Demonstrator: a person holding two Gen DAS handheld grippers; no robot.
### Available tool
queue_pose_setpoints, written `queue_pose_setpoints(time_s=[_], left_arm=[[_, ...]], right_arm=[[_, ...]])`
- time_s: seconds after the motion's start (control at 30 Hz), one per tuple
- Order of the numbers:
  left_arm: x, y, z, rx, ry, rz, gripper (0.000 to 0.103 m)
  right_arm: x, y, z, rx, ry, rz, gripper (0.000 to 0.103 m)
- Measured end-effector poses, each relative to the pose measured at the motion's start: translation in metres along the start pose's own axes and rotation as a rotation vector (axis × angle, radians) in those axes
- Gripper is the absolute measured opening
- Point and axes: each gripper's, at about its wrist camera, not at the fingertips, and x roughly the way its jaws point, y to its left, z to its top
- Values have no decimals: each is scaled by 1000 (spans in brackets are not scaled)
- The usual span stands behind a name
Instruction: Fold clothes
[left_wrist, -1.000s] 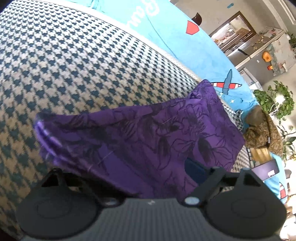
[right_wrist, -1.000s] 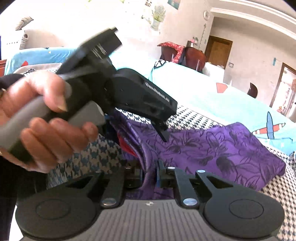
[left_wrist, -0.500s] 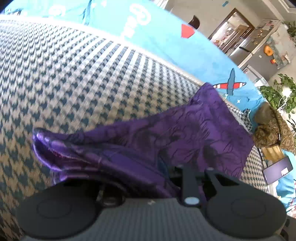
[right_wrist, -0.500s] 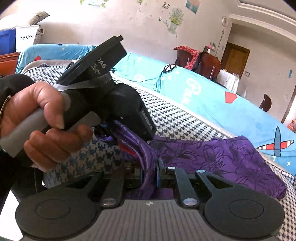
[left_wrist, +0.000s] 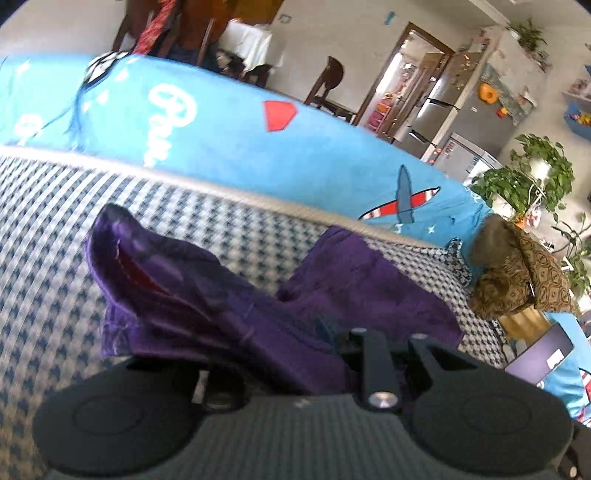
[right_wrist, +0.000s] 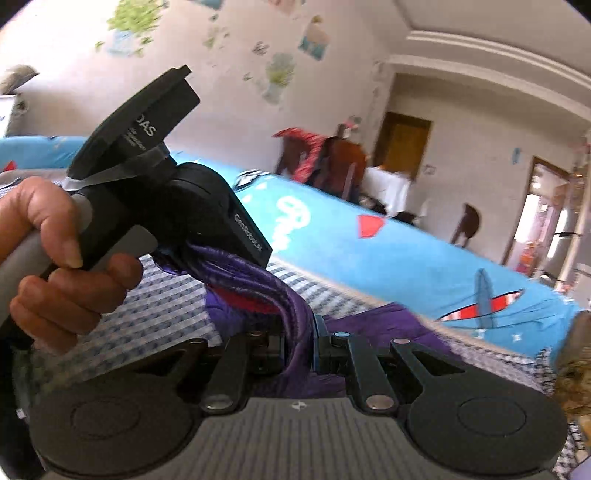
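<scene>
A purple garment (left_wrist: 221, 306) with a dark flower print hangs bunched above a houndstooth-covered sofa (left_wrist: 55, 221). My left gripper (left_wrist: 314, 343) is shut on one edge of it; cloth drapes over the left finger and hides it. In the right wrist view my right gripper (right_wrist: 299, 343) is shut on a gathered fold of the purple garment (right_wrist: 258, 280). That fold runs up and left into the left gripper's body (right_wrist: 177, 206), held by a hand (right_wrist: 55, 258). The garment's far end (right_wrist: 388, 321) trails toward the sofa's back.
A bright blue printed cover (left_wrist: 258, 147) lies over the sofa back. A brown patterned cloth heap (left_wrist: 517, 277) sits at the right end. A potted plant (left_wrist: 535, 177), a fridge (left_wrist: 461, 122), chairs (right_wrist: 321, 158) and a doorway (right_wrist: 402, 147) stand beyond.
Both grippers have risen and tilted up, lifting the purple garment off the sofa and bunching it. The left gripper, open a second ago, has shut on the cloth.
</scene>
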Motion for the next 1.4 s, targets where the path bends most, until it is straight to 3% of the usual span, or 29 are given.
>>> queue_pose_setpoints(time_s=[0.23, 0.6, 1.2, 1.3, 1.4], left_arm=[[33, -53, 33, 79, -17, -28, 24], [98, -112, 60, 159, 9, -50, 24], [208, -128, 52, 197, 127, -37, 30], [219, -130, 47, 214, 141, -35, 36], [207, -132, 53, 223, 104, -45, 59]], right_arm=[[6, -39, 16, 68, -46, -126, 12], [23, -103, 20, 160, -33, -247, 12], [73, -170, -20, 282, 134, -279, 12], [80, -179, -31, 326, 173, -277, 12], [84, -185, -39, 361, 207, -287, 13]])
